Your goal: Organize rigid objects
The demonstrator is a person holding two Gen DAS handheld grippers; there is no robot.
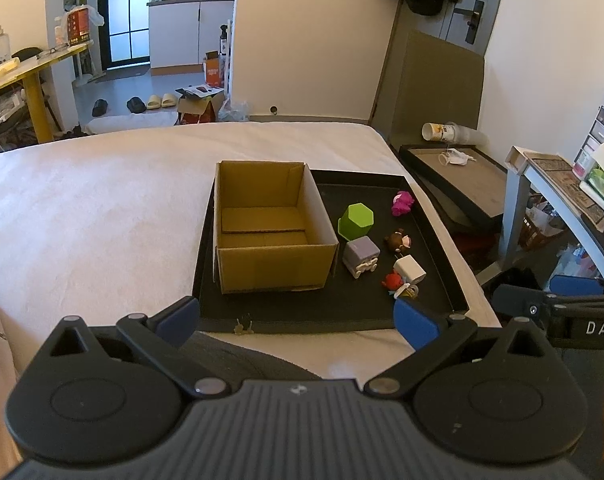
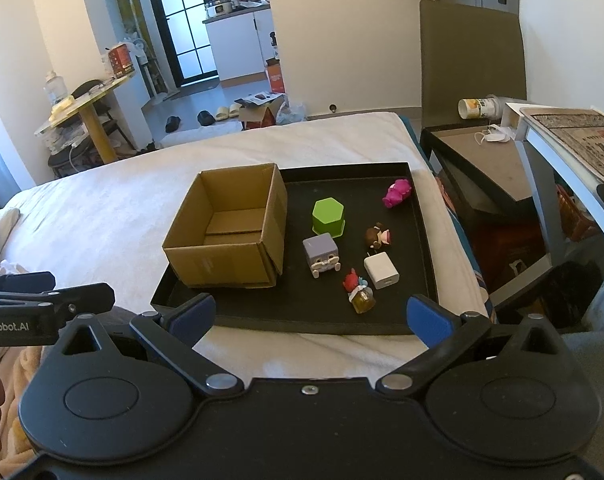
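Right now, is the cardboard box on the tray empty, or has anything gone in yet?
Empty. The cardboard box is open-topped and both views show only its bare floor; the small toys all sit on the black tray beside it.

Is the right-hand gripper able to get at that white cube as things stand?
Probably yes: the right gripper is open, and the white cube sits apart from its neighbours with nothing between them.

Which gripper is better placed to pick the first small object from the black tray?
Right gripper: open, it faces the tray's toy side, the small jar nearest. Left gripper, also open, faces the cardboard box.
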